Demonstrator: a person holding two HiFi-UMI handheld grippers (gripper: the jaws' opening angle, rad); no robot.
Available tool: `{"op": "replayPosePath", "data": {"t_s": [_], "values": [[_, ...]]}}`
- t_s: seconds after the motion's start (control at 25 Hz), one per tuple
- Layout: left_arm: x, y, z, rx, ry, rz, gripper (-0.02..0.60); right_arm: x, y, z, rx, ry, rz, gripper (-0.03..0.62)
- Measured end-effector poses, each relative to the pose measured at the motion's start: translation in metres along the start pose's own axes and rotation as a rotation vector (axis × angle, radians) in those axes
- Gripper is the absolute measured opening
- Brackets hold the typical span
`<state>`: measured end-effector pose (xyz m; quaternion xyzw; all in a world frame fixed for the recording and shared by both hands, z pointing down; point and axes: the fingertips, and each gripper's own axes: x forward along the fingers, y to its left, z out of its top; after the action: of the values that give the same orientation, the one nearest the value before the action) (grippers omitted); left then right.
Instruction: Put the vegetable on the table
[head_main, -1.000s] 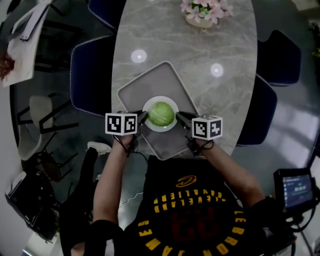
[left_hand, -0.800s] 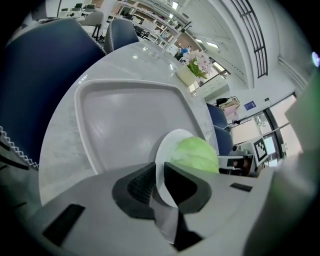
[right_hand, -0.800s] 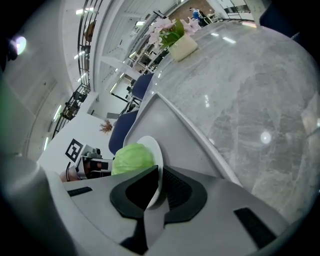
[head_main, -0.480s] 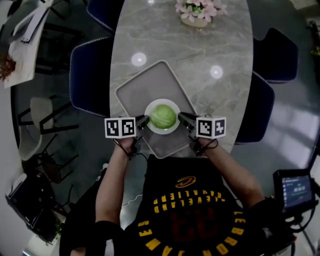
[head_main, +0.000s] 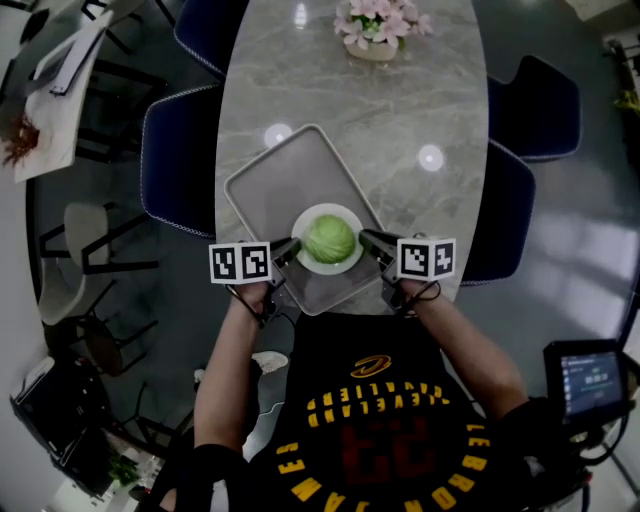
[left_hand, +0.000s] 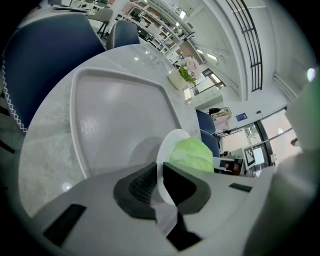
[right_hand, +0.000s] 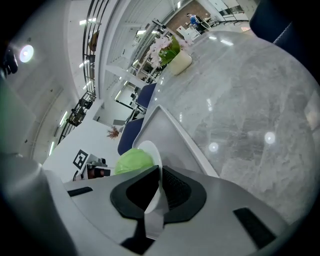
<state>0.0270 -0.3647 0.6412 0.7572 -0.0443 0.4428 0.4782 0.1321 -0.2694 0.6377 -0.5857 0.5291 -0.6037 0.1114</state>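
my left gripper has the white rim of the plate between its dark pads, and the jaws are closing onto it, pads against the rim. my right gripper clamps the opposite rim, which stands edge-on in the narrow slot between its pads. between the two sets of fingertips, in the middle of the plate, sits the vegetable, a round pale green cabbage, touching neither gripper.

under and beyond my fingertips lies the grey tray, turned cornerwise. the plate is over its near corner, and i cannot tell whether it rests on the tray or is off it. the raised tray rim runs just outside both sets of fingers.

past the tray's far edge, and outward from my right fingers, the marble table is bare, with two bright light spots. a pot of pink flowers stands well apart at the far end. outside my left fingers a dark blue chair presses against the table edge, and another chair stands outside my right fingers.

each gripper carries black-and-white square markers, no words. my shirt's yellow lettering reads "cleveland", upside down. a small screen glows back by my right elbow, its text too small to read.
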Motion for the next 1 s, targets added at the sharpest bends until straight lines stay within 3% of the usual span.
{"op": "replayPosePath", "data": {"t_s": [0.52,1.0], "values": [[0.04,-0.063,0.0,0.089,0.03,-0.033,0.038,-0.064,-0.038,0.016,0.026,-0.116,-0.017,0.031],[0.079,-0.125,0.035,0.187,0.072,-0.065,0.037,-0.116,-0.07,0.058,0.07,-0.223,-0.039,0.031]]}}
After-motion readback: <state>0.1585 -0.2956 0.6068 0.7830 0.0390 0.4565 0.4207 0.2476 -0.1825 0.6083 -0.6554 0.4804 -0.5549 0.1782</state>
